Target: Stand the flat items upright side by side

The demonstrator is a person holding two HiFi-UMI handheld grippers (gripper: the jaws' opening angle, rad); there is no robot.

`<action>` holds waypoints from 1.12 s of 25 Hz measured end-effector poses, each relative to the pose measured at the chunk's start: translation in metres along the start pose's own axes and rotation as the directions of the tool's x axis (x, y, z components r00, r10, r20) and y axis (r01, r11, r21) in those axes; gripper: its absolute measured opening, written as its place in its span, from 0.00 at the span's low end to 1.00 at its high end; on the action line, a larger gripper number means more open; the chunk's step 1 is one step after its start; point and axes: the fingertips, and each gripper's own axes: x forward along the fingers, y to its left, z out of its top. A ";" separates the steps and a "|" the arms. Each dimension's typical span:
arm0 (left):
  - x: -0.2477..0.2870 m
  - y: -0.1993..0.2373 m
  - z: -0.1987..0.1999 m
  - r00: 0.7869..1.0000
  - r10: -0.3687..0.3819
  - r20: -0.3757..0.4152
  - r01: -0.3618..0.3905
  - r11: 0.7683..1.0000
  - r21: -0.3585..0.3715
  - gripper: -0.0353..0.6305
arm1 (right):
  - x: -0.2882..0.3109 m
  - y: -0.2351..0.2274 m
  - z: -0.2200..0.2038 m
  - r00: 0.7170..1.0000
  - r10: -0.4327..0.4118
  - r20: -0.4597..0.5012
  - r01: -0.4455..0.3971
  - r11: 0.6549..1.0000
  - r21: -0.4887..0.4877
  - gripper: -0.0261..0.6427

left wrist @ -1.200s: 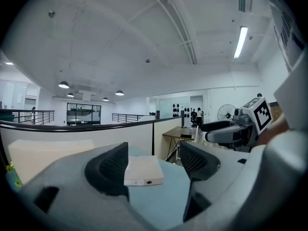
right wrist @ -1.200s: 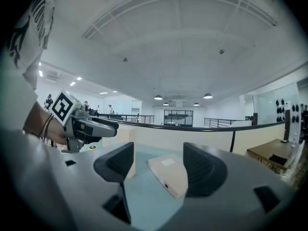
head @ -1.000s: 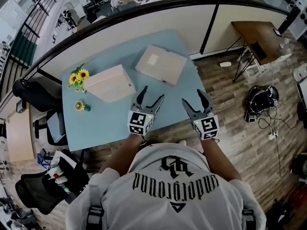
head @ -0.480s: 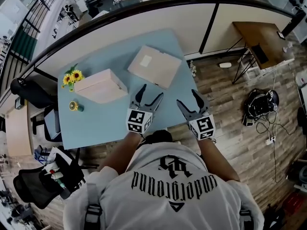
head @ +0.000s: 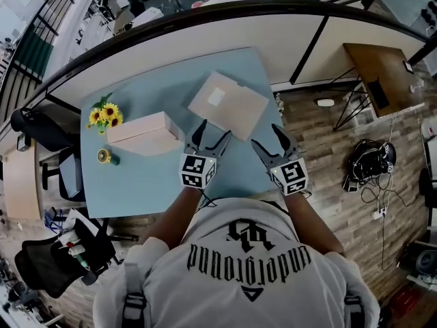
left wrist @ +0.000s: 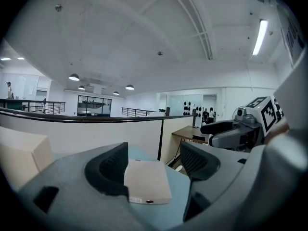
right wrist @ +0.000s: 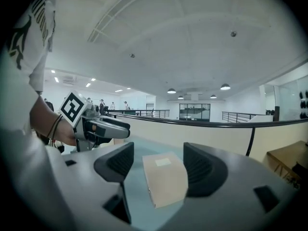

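Two flat beige boxes lie on the light blue table [head: 143, 183]. One box [head: 229, 104] with a small white label lies at the table's far right; it also shows ahead of the jaws as the box [left wrist: 147, 182] and the box [right wrist: 166, 179]. The other box [head: 142, 133] lies left of it, glimpsed as a pale block [left wrist: 21, 158]. My left gripper [head: 208, 135] is open just short of the right box's near corner. My right gripper [head: 268, 137] is open beside that box's right edge. Neither touches a box.
A small vase of sunflowers [head: 102, 115] and a little yellow-and-green object [head: 106, 157] stand at the table's left. A railed partition wall [head: 205, 33] runs behind the table. Office chairs [head: 41, 132] stand left; a wooden side table [head: 379, 70] and cables lie on the floor right.
Both grippers have moved forward over the table toward the right-hand box, jaws unchanged. The boxes have not moved on the table.
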 end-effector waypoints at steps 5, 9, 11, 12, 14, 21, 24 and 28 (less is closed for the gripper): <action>0.008 0.018 -0.007 1.000 0.017 -0.026 -0.018 0.999 -0.033 0.58 | 0.029 -0.004 -0.001 0.998 0.053 -0.037 -0.053 0.998 -0.013 0.50; 0.014 0.027 -0.016 0.998 0.041 -0.049 -0.045 0.997 -0.064 0.58 | 0.054 -0.011 -0.003 0.993 0.101 -0.059 -0.102 0.995 -0.020 0.51; 0.019 0.032 -0.022 0.996 0.058 -0.063 -0.063 0.995 -0.082 0.58 | 0.066 -0.017 -0.005 0.990 0.126 -0.069 -0.128 0.992 -0.024 0.51; 0.021 0.034 -0.025 0.995 0.069 -0.069 -0.075 0.993 -0.090 0.58 | 0.073 -0.020 -0.007 0.987 0.141 -0.076 -0.143 0.989 -0.025 0.51; 0.027 0.040 -0.032 0.992 0.092 -0.087 -0.102 0.989 -0.111 0.58 | 0.086 -0.026 -0.012 0.980 0.174 -0.094 -0.176 0.984 -0.022 0.51; 0.053 0.056 -0.062 0.969 0.177 -0.175 -0.214 0.952 -0.219 0.59 | 0.136 -0.049 -0.038 0.929 0.313 -0.197 -0.327 0.944 -0.044 0.52; 0.064 0.061 -0.079 0.952 0.220 -0.213 -0.275 0.921 -0.277 0.59 | 0.155 -0.057 -0.055 0.888 0.380 -0.259 -0.406 0.912 -0.054 0.52; 0.081 0.071 -0.107 0.922 0.266 -0.280 -0.353 0.874 -0.333 0.59 | 0.187 -0.077 -0.078 0.838 0.435 -0.330 -0.473 0.880 -0.041 0.53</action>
